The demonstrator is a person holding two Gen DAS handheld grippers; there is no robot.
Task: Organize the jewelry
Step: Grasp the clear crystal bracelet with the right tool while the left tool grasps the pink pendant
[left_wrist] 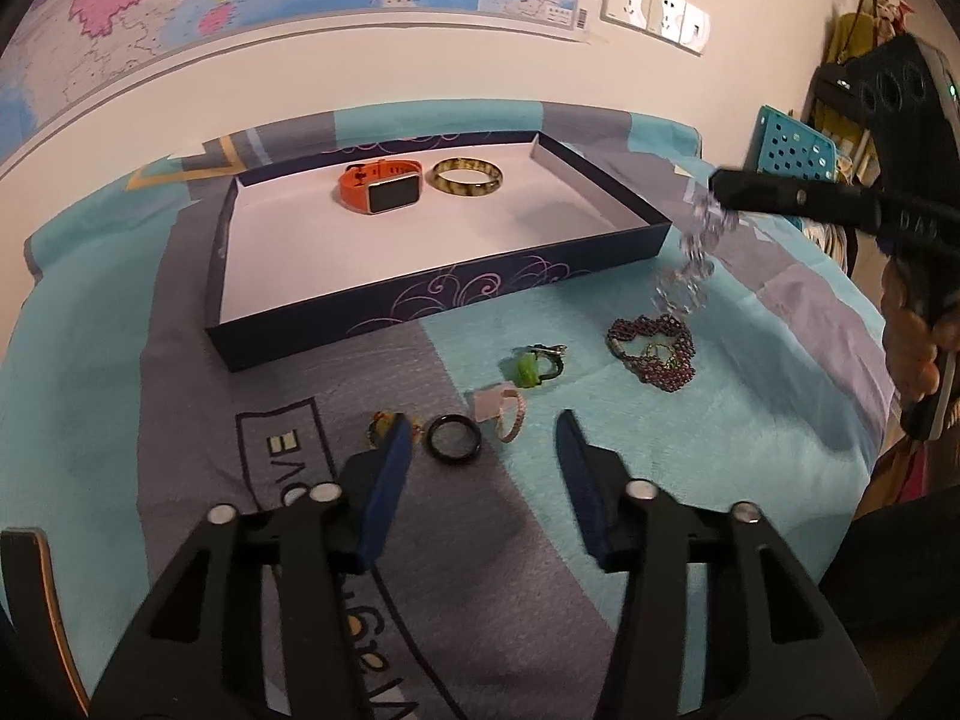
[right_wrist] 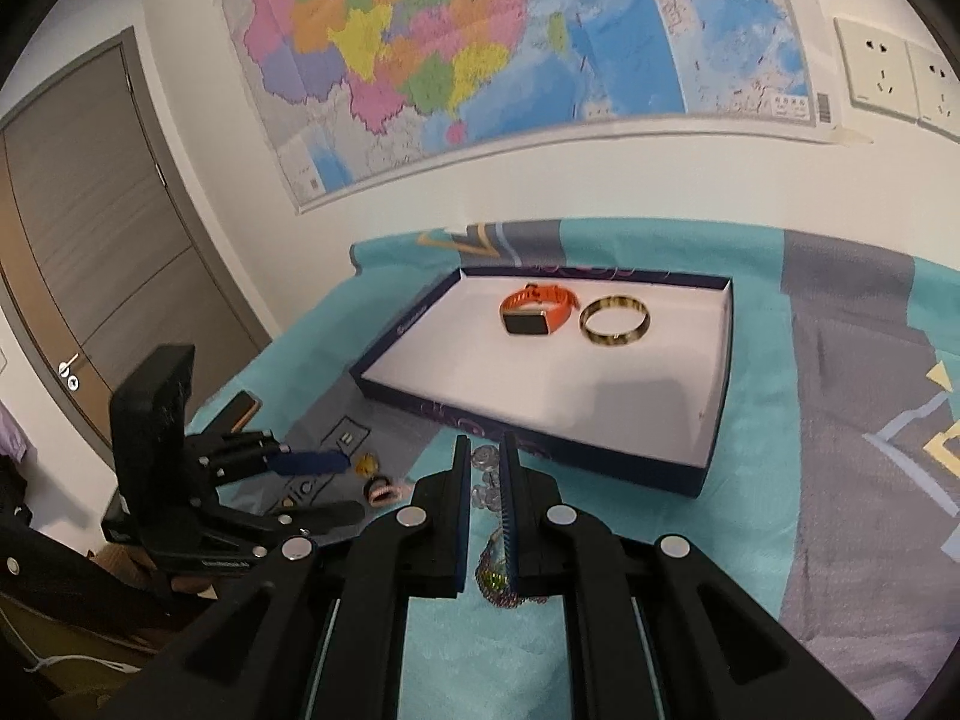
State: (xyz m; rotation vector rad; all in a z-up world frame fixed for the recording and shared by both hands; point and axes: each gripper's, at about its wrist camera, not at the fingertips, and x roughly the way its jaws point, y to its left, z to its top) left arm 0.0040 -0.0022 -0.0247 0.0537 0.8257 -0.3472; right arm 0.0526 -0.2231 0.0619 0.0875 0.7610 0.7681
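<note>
A dark blue tray (left_wrist: 432,300) with a white floor holds an orange smartwatch (left_wrist: 381,186) and a tortoiseshell bangle (left_wrist: 467,177); the tray (right_wrist: 714,420), watch (right_wrist: 534,312) and bangle (right_wrist: 613,321) also show in the right wrist view. My right gripper (left_wrist: 717,186) is shut on a clear crystal bracelet (left_wrist: 690,258), which hangs above the cloth right of the tray; the bracelet (right_wrist: 485,468) sits between its tips (right_wrist: 485,444). My left gripper (left_wrist: 483,429) is open over a black ring (left_wrist: 453,435) and a pink ring (left_wrist: 511,417).
A purple beaded bracelet (left_wrist: 654,351), a green ring (left_wrist: 531,367) and a small yellow trinket (left_wrist: 381,423) lie on the teal and grey cloth (left_wrist: 180,420). A wall with a map (right_wrist: 480,48) stands behind. A door (right_wrist: 90,240) is at left.
</note>
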